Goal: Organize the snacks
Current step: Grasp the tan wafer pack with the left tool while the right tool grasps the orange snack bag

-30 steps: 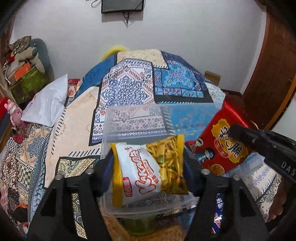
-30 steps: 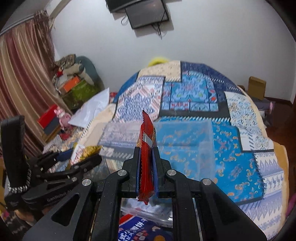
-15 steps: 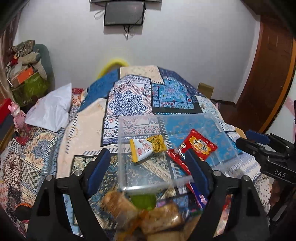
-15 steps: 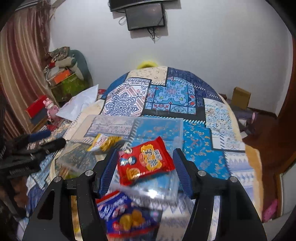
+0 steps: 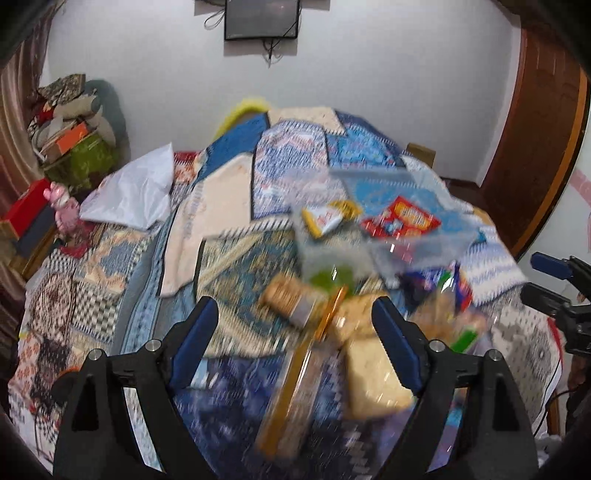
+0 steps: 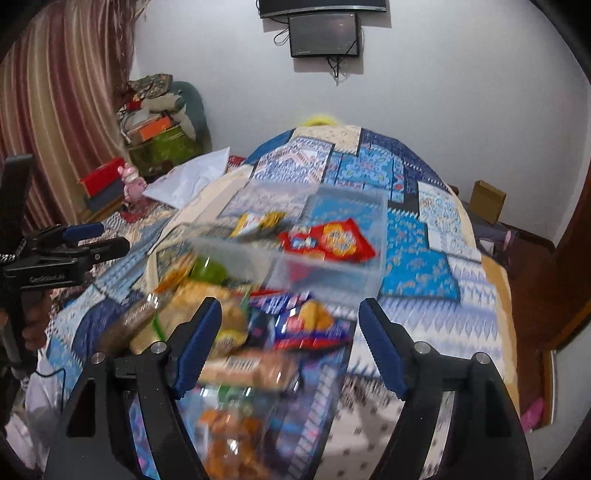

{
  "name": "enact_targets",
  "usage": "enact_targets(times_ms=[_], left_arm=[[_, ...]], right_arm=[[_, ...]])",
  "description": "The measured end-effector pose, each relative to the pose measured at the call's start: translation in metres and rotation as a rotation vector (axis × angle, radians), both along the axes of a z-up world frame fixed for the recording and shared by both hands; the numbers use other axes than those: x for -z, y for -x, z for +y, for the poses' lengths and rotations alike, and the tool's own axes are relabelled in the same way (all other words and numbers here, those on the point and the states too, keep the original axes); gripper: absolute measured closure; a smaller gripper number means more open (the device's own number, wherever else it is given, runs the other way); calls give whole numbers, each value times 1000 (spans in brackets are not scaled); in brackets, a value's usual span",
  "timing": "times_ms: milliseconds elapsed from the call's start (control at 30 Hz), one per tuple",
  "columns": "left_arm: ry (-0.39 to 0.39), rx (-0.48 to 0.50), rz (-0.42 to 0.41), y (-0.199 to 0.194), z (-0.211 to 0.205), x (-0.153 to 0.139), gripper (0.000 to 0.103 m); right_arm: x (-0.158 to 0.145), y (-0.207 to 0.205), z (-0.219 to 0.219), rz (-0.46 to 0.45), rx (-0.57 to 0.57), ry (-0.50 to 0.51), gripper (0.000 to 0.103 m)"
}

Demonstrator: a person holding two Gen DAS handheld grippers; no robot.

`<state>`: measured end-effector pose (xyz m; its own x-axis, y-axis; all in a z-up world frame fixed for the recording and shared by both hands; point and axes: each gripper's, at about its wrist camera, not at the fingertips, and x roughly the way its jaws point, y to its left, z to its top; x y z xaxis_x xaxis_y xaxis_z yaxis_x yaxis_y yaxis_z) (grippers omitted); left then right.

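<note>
Left wrist view, left to right. At 9 o'clock, at the bed's edge, a pink toy [image 5: 63,206] stands by a red box [image 5: 23,212]; above them, at 10 o'clock, is a pile of bags [image 5: 74,136]. A white pillow [image 5: 131,197] lies on the patterned quilt [image 5: 236,266]. At 12 o'clock a dark screen [image 5: 261,18] hangs on the white wall. The left gripper [image 5: 294,343] fills the bottom, its blue-padded jaws spread wide with nothing between them. Past it, blurred loose snacks [image 5: 332,325] are heaped on the quilt, a green one among them. Beyond the heap, toward 1 o'clock, sits a clear bin [image 5: 406,236] holding a yellow-white packet [image 5: 325,218] and, to its right, a red packet [image 5: 400,221]. At 3 o'clock part of the right gripper pokes in, in front of a brown door [image 5: 535,147].

Right wrist view, left to right. A striped curtain [image 6: 55,110] hangs at 10 o'clock. The left gripper shows at 9 o'clock, side-on. The pillow [image 6: 192,181] lies at 11 o'clock. The right gripper [image 6: 290,350] fills the bottom, jaws spread wide and empty. The blurred snack heap [image 6: 236,332] lies between and beyond its fingers, with a blue packet [image 6: 310,325] nearest the bin [image 6: 332,280]. The bin sits just past the heap at centre; the yellow-white packet [image 6: 258,223] is in its left half, the red one [image 6: 328,242] right of it. A cardboard box [image 6: 487,201] stands on the floor at 2 o'clock.
</note>
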<state>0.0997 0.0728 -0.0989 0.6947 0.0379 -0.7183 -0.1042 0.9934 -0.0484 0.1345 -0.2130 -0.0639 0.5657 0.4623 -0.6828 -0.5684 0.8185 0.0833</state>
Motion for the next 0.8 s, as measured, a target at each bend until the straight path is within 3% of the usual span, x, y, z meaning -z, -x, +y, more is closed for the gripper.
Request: enact_targets(times_ms=[300,500,633,667,700,733,800], left_arm=[[27,-14,115,26,9,57,18],[82,-8,167,21,11,84,34],[106,0,171,14,8,94,46],[116,4,174,13,8,96,49],[129,12,179,11,6,99,59],[128,13,180,11,5,100,59],[98,13,165,13,0,99,61]], right_arm=[[39,39,4,123,-32,21,28],[73,48,10,193,-34,76,28],[81,47,7,230,-38,49,29],[81,48,6,231,-40,44,31],[81,47,5,236,-49,32,39],[80,47,4,247,-58,20,51],[80,47,3,257,-61,9,56]])
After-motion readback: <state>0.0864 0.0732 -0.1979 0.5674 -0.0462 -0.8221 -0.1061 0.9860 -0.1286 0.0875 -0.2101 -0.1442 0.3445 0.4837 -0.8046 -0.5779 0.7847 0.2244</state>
